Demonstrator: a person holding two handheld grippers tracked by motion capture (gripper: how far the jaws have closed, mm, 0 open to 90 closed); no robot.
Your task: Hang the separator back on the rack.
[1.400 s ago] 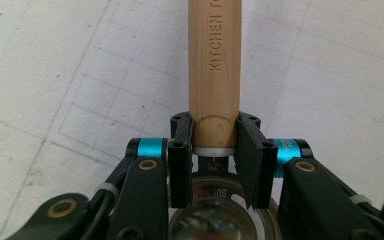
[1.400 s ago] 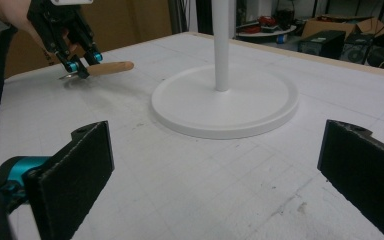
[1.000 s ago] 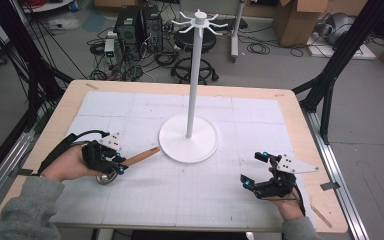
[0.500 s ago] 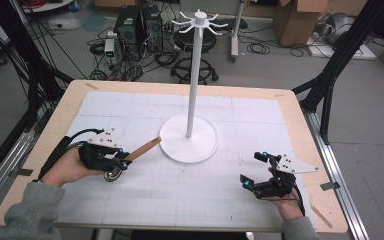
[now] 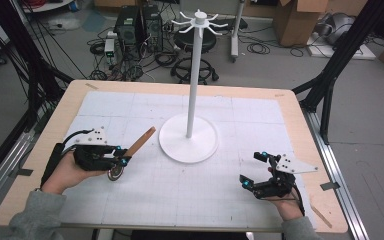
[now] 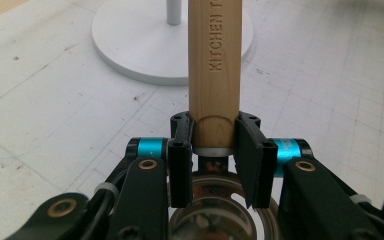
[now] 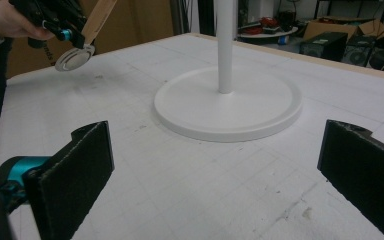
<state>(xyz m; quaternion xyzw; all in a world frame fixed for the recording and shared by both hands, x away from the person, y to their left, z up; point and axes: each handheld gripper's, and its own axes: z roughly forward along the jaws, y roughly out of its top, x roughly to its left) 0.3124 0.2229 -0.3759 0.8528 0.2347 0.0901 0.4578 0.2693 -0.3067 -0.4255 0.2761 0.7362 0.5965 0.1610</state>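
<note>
A: High view check: what does the left gripper [image 5: 121,159] hold?

B: Its jaws are clamped on a wooden-handled utensil [image 6: 214,65], handle angled toward the white stand [image 5: 188,136], metal head [image 5: 115,173] below, lifted off the mat [image 5: 150,195].

A: Right gripper [image 5: 254,172]?

B: Jaws spread wide, empty, low over the mat, well apart from the stand.

Wooden-handled utensil [image 5: 132,149]: light wood handle stamped "KITCHEN", round shiny metal head [image 5: 115,173] at near end. Held off mat, clamped in left gripper [image 5: 121,156] where handle meets metal; handle slants up and away toward stand, head hangs low just above table.

White stand [image 5: 189,134]: round flat base on gridded mat, tall thin pole upright at centre, ring of short hooks [image 5: 200,19] at top, all bare. Utensil handle tip close to base rim, apart.
</note>
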